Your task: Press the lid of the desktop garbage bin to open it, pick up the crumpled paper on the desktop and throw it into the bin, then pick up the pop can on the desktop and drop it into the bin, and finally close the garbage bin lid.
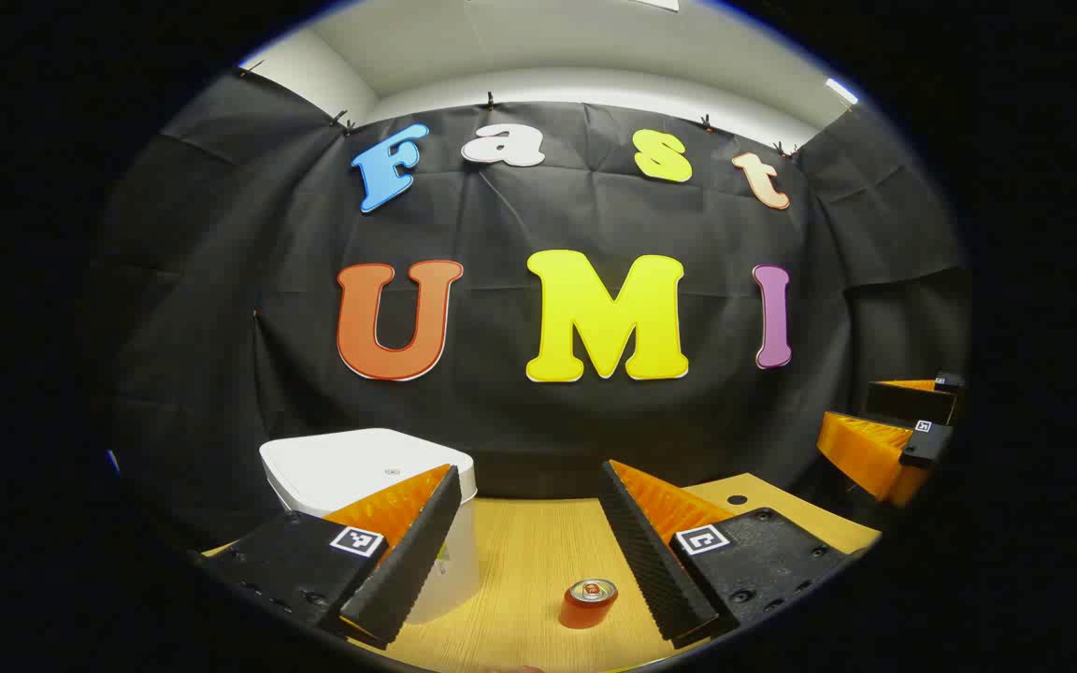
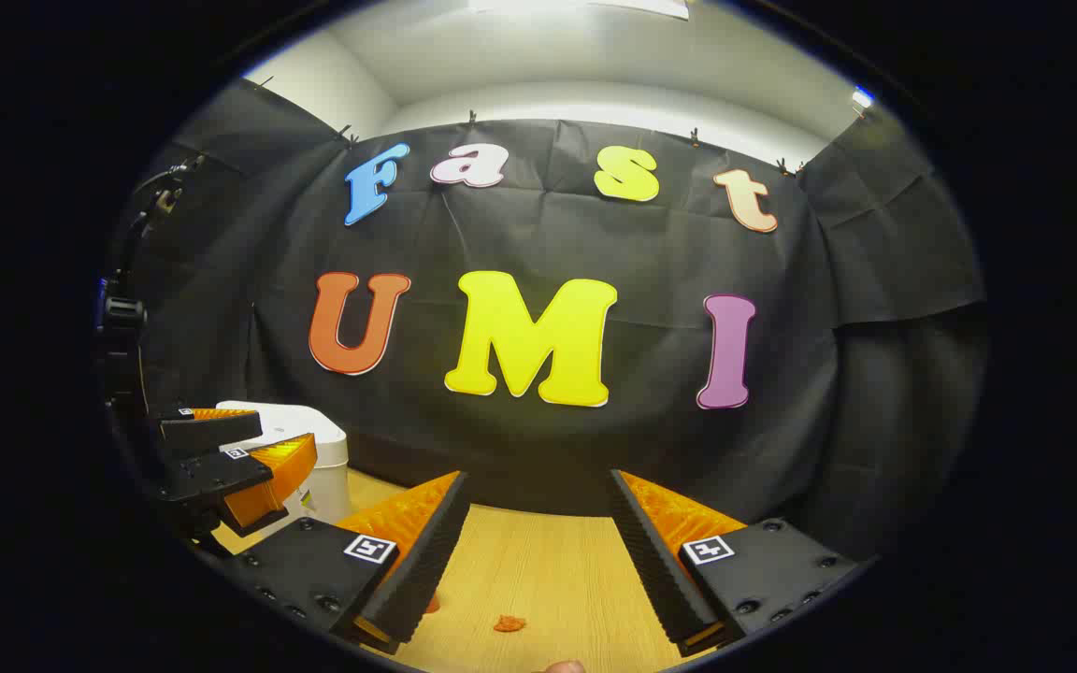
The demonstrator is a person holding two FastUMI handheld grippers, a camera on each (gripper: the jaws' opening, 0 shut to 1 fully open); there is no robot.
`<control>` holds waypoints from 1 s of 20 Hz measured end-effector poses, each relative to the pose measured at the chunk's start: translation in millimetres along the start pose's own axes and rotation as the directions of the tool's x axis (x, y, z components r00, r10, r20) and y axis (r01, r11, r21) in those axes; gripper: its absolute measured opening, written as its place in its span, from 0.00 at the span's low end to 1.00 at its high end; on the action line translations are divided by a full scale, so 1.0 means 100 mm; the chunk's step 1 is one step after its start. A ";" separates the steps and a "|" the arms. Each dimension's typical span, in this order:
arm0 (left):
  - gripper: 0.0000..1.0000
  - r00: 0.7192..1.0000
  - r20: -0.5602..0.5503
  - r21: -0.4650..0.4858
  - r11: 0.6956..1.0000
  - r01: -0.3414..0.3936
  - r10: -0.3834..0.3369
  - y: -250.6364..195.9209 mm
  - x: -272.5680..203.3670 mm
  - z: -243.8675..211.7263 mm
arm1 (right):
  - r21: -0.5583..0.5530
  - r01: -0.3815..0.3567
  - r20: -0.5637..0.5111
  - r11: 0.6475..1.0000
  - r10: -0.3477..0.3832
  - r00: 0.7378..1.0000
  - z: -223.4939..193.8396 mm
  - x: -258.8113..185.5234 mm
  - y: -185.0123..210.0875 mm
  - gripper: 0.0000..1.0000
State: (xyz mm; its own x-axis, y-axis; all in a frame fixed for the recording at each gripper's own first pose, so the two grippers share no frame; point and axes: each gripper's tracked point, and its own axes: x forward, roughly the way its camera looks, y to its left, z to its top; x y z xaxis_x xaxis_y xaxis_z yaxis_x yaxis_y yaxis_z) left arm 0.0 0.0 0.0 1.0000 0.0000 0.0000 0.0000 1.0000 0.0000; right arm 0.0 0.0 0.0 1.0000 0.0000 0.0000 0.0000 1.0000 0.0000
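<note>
Meanwhile both tongs [image 1: 529, 551] [image 2: 534, 551] agape above desk [image 1: 520, 561], bin [image 1: 366, 467] lidded.

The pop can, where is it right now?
In the left gripper view the pop can stands upright on the wooden table, low in the picture between the left gripper's open fingers, just right of the white bin.

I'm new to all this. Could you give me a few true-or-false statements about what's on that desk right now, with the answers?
1. The white plastic bin has its lid closed. True.
2. The small red pop can lies on its side. False: it stands upright on the wooden desk.
3. The left tool grips the can. False: it is open, above the desk.
4. The right tool is open and holds nothing. True.
</note>
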 end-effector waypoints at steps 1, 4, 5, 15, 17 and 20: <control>0.97 1.000 0.000 0.003 1.000 0.001 -0.001 0.00 0.00 -0.01 | 0.004 0.002 -0.003 1.000 -0.002 1.000 0.00 0.00 0.00 0.95; 0.97 1.000 -0.006 0.006 1.000 0.004 -0.004 0.02 0.02 -0.01 | 0.002 0.004 -0.016 1.000 -0.004 1.000 -0.04 0.01 0.00 0.95; 0.97 1.000 -0.007 0.005 1.000 0.003 -0.003 0.02 0.03 -0.01 | -0.002 0.005 -0.019 1.000 -0.005 1.000 -0.05 0.02 -0.01 0.95; 0.85 1.000 0.006 0.023 1.000 0.011 -0.012 0.00 0.01 0.05 | -0.010 -0.004 -0.027 1.000 0.003 1.000 -0.10 0.00 -0.01 0.95; 0.85 1.000 0.008 0.026 1.000 0.013 -0.013 0.00 0.00 0.06 | -0.011 -0.007 -0.031 1.000 0.007 1.000 -0.11 0.00 -0.01 0.95; 0.85 1.000 0.009 0.039 0.999 0.018 -0.019 -0.02 0.01 0.08 | -0.008 -0.008 -0.033 1.000 0.007 0.999 -0.12 0.00 -0.01 0.95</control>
State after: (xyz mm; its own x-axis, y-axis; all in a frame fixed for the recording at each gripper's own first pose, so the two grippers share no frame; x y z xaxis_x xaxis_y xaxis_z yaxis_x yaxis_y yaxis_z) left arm 1.0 -1.6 7.5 0.9998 -0.0187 0.0092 0.0183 0.9991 0.0394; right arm 0.1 -1.3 -11.8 0.9994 0.0075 -0.0325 -0.0077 0.9999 -0.0081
